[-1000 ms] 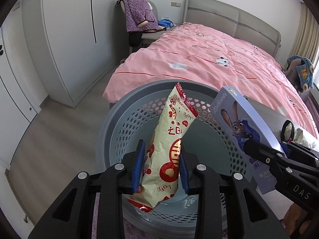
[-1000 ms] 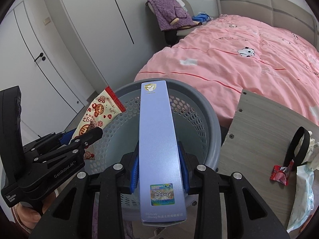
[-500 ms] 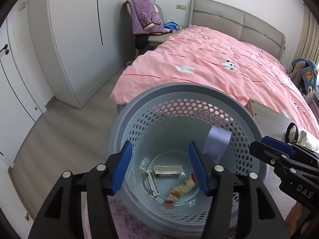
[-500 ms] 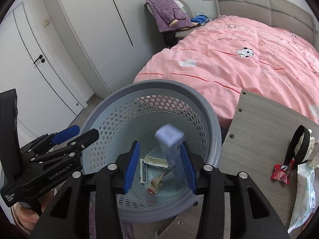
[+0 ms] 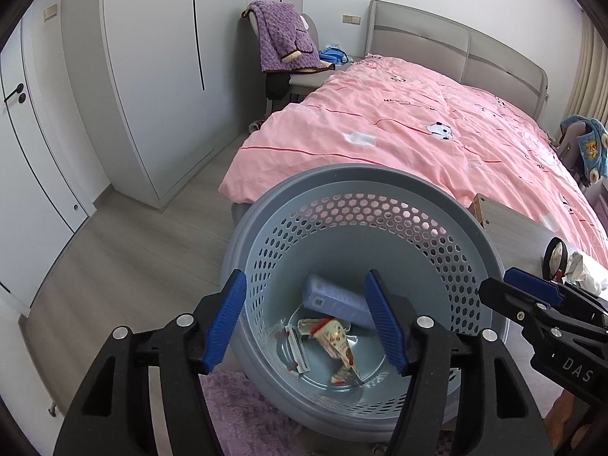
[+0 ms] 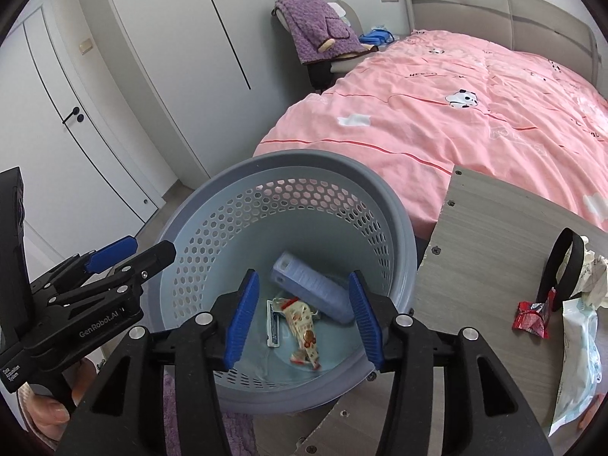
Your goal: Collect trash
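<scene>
Hovering over the gray basket (image 5: 471,212), I had both grippers pointed down into it so that whatever they let go of would land inside. The left gripper (image 5: 306,319) had just been opening and stood released, nothing between its blue pads. The right gripper (image 6: 300,309) had also just been opening, likewise empty.

At the bottom of the basket I counted one pale purple box (image 6: 311,287) leaning against the far right wall, one cream-and-red snack wrapper (image 6: 304,332) lying flat near the middle, and one thin white strip (image 6: 273,323) to its left; anything smaller I could not tell apart.

To the right, on the wooden board (image 6: 482,235) beside the basket, more trash waited: one small red wrapper (image 6: 532,313), one pale blue-white packet (image 6: 577,357) at the near right edge, and crumpled white paper (image 6: 592,269) further back. One black loop (image 6: 562,258) stood there too, which I judged might not be trash.
</scene>
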`<control>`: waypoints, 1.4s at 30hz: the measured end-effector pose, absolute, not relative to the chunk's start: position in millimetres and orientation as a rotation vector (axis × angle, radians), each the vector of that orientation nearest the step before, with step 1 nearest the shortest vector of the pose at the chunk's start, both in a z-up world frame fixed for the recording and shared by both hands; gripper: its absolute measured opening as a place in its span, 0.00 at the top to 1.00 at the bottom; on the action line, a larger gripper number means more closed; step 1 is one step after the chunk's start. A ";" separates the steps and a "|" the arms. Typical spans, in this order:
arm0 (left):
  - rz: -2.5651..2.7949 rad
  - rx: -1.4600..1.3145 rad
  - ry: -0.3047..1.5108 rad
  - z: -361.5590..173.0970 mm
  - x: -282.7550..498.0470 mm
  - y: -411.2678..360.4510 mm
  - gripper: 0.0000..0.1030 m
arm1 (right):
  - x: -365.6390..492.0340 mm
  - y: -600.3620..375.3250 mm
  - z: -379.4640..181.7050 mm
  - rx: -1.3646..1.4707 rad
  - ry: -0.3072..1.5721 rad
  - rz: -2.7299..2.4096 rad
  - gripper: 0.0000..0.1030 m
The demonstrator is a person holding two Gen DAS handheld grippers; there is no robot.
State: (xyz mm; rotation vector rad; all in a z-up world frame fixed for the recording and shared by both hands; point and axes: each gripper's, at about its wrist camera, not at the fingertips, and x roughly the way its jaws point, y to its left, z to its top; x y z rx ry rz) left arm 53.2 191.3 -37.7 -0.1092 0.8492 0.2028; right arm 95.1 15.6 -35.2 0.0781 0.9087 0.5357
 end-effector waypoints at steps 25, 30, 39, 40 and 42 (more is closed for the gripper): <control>0.203 -0.092 0.839 -27.8 40.0 181.3 0.33 | 74.8 1.4 -27.7 0.079 0.882 0.517 0.45; 0.183 -0.088 0.841 -27.1 41.2 172.2 0.29 | 68.0 -12.8 -28.1 0.088 0.881 0.487 0.43; 0.105 -0.063 0.844 -21.9 43.8 136.8 0.29 | 55.0 -59.0 -22.4 0.114 0.860 0.391 0.36; 0.094 -0.061 0.844 -20.9 43.9 131.1 0.29 | 53.7 -64.1 -22.7 0.116 0.860 0.380 0.36; 0.071 -0.061 0.847 -20.0 44.9 122.3 0.29 | 48.7 -77.8 -24.3 0.120 0.862 0.350 0.36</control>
